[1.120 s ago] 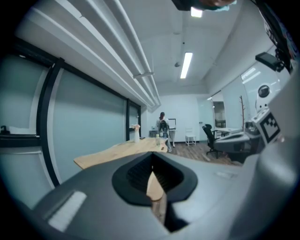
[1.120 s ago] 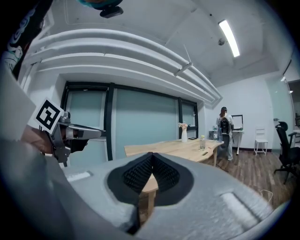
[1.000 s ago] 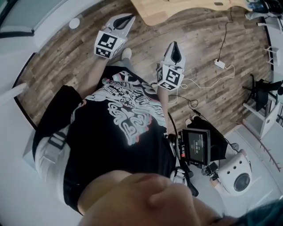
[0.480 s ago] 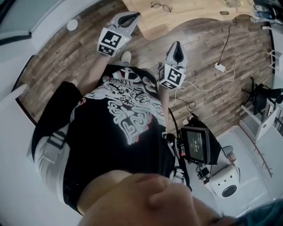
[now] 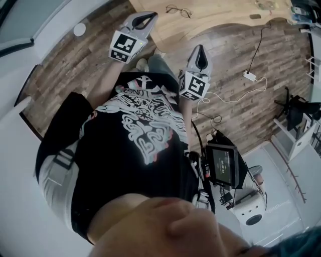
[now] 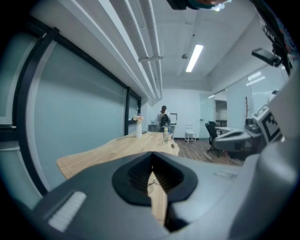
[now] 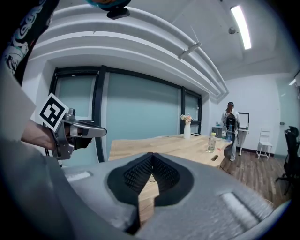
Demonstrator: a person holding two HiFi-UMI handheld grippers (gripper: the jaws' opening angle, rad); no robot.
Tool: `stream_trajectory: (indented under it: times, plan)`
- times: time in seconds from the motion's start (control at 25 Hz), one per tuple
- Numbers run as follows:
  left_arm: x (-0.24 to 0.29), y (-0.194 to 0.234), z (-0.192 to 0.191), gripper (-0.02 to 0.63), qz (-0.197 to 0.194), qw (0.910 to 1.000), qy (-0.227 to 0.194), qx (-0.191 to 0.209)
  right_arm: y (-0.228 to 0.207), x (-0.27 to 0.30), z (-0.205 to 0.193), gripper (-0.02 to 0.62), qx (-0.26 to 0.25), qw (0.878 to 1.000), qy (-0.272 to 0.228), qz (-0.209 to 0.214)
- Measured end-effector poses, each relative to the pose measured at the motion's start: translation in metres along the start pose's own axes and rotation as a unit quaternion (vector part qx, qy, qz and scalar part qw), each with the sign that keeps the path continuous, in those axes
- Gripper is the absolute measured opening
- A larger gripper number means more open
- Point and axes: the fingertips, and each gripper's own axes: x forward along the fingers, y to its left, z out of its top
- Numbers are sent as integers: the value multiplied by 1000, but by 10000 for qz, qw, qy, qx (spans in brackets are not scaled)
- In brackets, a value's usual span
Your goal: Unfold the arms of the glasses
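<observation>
One pair of glasses (image 5: pixel 179 10), one counter (image 5: pixel 220 12), one flower vase (image 7: pixel 187 130), one bottle (image 7: pixel 212 142), two claws: left claw (image 5: pixel 149 16), right claw (image 5: pixel 199 50).

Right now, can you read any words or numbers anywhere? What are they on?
Black T-shirt: white lettering in the print, too warped to read.
Small screen: faint figures, too small to read.
Left marker cube and right marker cube: only black-and-white square patterns, no words.
Nothing can be quoted for sure.
</observation>
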Motion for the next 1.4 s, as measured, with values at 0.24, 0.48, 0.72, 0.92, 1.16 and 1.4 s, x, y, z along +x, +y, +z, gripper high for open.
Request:
stream_trajectory:
  times: [0.24,0.48,0.72,0.92,1.16,1.4]
  plan:
    - [53,18,5,-11,11,10000,71,-63,-16,55,5,-2,-397,9988,133,259]
    - [87,33,6,-11,67,9999,130,-44,-26,87,4,-2,-404,9979,202,474]
    - [119,42,-13,-11,86,9992,374,-107,-34,122,-12,-2,-363,9953,413,802]
    - [141,42,-37,-11,52,9978,652,-75,-41,145,-37,-2,-334,9918,643,1050]
    - [156,33,-52,-11,-112,9954,947,3,-42,158,-54,-2,-384,9873,817,1306]
    - [168,33,-69,-11,-120,9920,1254,-12,-38,176,-64,-2,-610,9808,936,1597]
